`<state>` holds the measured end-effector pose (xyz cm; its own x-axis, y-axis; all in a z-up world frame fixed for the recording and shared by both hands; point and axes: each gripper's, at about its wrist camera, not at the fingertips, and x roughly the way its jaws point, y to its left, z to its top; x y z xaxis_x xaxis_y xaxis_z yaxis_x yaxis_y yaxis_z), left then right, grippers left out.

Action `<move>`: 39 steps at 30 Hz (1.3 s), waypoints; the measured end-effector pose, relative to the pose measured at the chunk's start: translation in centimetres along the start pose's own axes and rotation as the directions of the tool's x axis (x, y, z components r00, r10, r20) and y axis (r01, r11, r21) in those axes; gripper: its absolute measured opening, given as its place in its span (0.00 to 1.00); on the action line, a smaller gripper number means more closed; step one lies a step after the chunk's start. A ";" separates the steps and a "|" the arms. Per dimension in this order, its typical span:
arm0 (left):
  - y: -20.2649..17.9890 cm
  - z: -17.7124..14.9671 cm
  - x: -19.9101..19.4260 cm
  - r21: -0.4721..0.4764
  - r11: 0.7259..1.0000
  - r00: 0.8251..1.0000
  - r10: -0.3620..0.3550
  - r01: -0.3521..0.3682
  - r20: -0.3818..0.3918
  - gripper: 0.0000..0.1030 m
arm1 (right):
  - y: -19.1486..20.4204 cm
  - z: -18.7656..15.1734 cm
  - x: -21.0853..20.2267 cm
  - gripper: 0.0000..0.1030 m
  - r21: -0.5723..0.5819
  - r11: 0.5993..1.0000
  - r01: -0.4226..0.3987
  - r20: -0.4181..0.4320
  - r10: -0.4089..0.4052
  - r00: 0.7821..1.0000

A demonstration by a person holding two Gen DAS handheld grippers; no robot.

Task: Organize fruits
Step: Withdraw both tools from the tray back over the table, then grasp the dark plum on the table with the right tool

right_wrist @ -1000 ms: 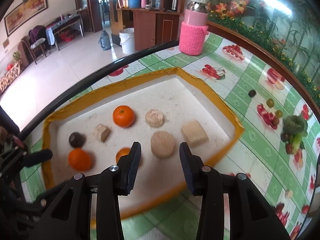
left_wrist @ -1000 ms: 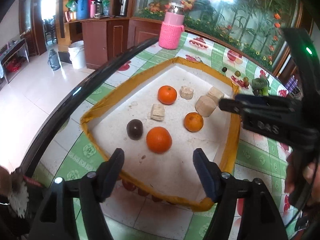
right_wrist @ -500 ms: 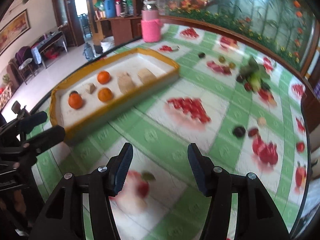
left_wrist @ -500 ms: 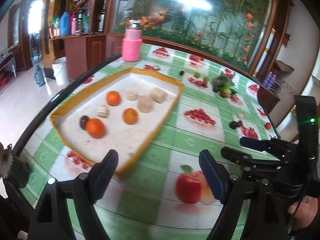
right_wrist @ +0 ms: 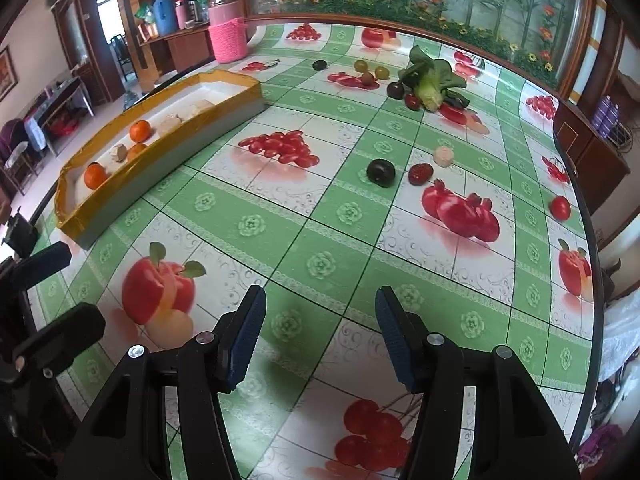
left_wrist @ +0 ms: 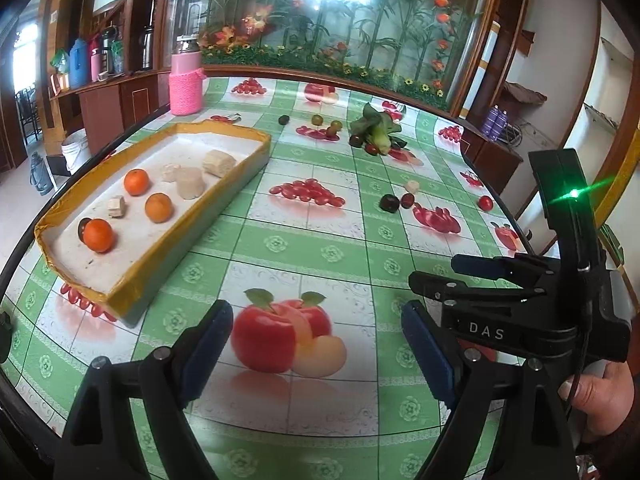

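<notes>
From your right wrist view, the near wall of the yellow-rimmed tray [right_wrist: 168, 148] hides most of what lies inside; only the tops of three oranges [right_wrist: 140, 130] and some pale blocks [right_wrist: 172, 122] show above it. From the left wrist view, a dark fruit [left_wrist: 85, 227] in the tray is half hidden behind the nearest orange. Far across the table, the small round fruits [right_wrist: 362, 66] are too small to name.

The tray sits to the left of both your grippers, well apart from them. Farther right and ahead, a dark plum [right_wrist: 381, 173], a strawberry [right_wrist: 420, 174] and a pale round piece [right_wrist: 443, 157] lie close together on the fruit-print tablecloth [right_wrist: 320, 220], well ahead of your right fingers. A leafy vegetable [right_wrist: 430, 80] lies beyond them, and a red tomato [right_wrist: 560, 208] sits far right.

Your left gripper [left_wrist: 316, 350] has its jaws opening, wide apart, nothing between them but the printed apple. Your right gripper [right_wrist: 320, 334] stands moderately apart and empty, over bare cloth. Your right hand [left_wrist: 600, 396] is cut off at the frame edge.
</notes>
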<state>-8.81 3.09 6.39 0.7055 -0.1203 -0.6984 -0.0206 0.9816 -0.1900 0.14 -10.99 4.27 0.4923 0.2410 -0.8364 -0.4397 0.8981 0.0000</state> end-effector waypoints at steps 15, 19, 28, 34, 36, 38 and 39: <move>-0.3 1.7 3.6 0.029 0.999 0.993 -0.011 0.015 -0.115 0.85 | -6.7 2.5 1.8 0.55 0.121 0.993 0.017 0.060 -0.025 0.998; -0.3 3.8 5.2 0.071 0.997 0.990 -0.013 0.023 -0.140 0.86 | -8.4 4.5 3.9 0.55 0.158 0.987 -0.013 0.049 0.006 0.999; 0.5 7.4 8.9 0.116 0.988 0.971 -0.072 0.100 -0.226 0.86 | -6.7 7.0 7.1 0.55 0.170 0.984 -0.053 0.061 0.043 0.997; 0.1 8.5 11.0 0.150 0.986 0.969 -0.030 0.068 -0.243 0.86 | -6.3 7.7 8.8 0.48 0.164 0.985 -0.060 0.057 0.051 0.997; 0.0 8.7 11.2 0.132 0.990 0.971 -0.019 0.052 -0.236 0.86 | -6.3 7.8 8.9 0.36 0.137 0.988 -0.065 0.069 0.056 0.996; -0.4 8.7 11.5 0.124 0.991 0.972 -0.019 0.049 -0.233 0.86 | -6.1 8.0 9.0 0.27 0.103 0.993 -0.059 0.066 0.052 0.996; -0.7 8.7 11.7 0.129 0.991 0.972 -0.005 0.036 -0.236 0.86 | -6.0 8.0 9.0 0.24 0.076 0.996 -0.047 0.064 0.042 0.997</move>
<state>5.62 2.25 4.35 0.5183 -0.1566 -0.8407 0.0962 0.9875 -0.1247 13.22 -11.23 1.13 0.5205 0.3015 -0.7989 -0.4043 0.9111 0.0804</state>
